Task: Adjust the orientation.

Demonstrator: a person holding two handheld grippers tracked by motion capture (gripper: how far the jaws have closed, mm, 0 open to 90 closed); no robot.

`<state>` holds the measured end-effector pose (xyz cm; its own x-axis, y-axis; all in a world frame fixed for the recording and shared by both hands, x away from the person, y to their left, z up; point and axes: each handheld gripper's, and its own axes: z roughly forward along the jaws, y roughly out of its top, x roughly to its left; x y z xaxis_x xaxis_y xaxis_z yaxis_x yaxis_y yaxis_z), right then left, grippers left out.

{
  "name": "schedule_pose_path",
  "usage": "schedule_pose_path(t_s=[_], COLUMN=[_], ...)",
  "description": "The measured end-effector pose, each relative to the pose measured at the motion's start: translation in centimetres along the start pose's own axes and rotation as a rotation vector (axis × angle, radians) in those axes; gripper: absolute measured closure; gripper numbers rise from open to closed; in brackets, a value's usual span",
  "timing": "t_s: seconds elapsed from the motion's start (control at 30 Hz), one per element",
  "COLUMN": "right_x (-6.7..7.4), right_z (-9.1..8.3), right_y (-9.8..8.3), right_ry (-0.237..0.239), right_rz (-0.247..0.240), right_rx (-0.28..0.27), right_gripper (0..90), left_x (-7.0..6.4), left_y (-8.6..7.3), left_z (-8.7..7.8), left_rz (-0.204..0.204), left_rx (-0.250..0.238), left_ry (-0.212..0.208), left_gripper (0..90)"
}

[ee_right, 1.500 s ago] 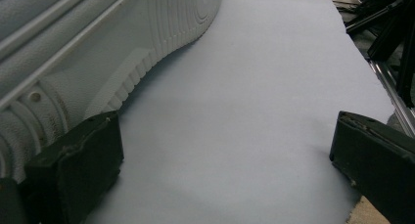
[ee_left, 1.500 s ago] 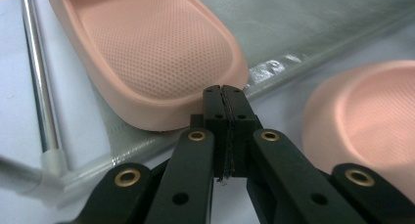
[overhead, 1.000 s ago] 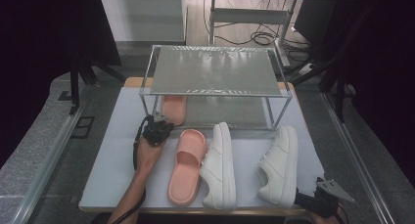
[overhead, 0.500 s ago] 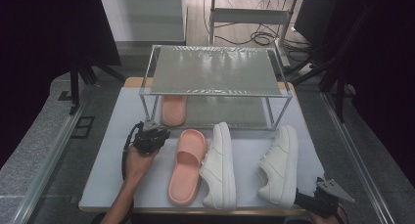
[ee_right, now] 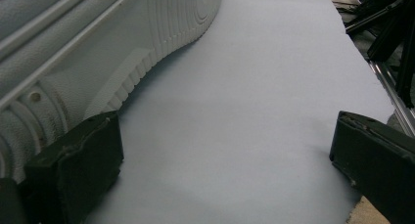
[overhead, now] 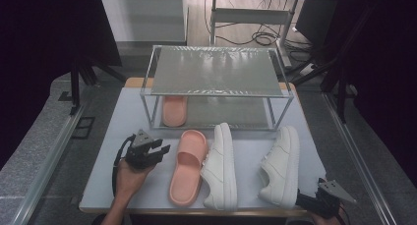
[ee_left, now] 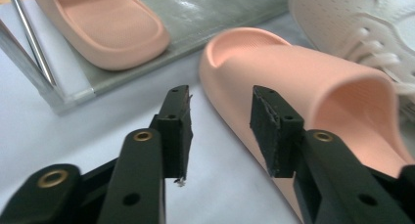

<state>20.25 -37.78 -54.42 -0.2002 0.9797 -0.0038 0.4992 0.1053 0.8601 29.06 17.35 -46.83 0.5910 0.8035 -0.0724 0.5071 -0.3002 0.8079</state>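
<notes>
Pale grey desk (overhead: 123,117), dark room around it

We see our left tongs (overhead: 160,151) with jaws parted, just opening, nothing between them, just beside the pink slipper (overhead: 186,166) lying on the desk. Another pink slipper (overhead: 174,110) sits under the metal rack (overhead: 211,72). Two white sneakers (overhead: 221,166) lie alongside. Our right tongs (overhead: 307,201) gape wide at the desk's near edge; cables trail on the floor beyond.

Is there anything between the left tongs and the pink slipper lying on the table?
Nothing visible. The left tongs, whose jaws have just been opening, point at the pink slipper with bare table between them.
</notes>
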Motion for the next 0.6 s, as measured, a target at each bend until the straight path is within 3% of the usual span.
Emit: schedule_pose_path(t_s=[0.3,0.6], right_x=[0.0,0.0], right_z=[0.0,0.0], right_y=[0.0,0.0], right_ry=[0.0,0.0], right_rz=[0.001,0.001], right_rx=[-0.001,-0.001], right_gripper=[0.0,0.0], left_x=[-1.7,-2.9], left_y=[-1.3,-1.7], left_z=[-1.0,0.3], left_rz=[0.004,0.006], left_rx=[0.002,-0.008], left_ry=[-0.053,-0.071], left_gripper=[50.9,52.0])
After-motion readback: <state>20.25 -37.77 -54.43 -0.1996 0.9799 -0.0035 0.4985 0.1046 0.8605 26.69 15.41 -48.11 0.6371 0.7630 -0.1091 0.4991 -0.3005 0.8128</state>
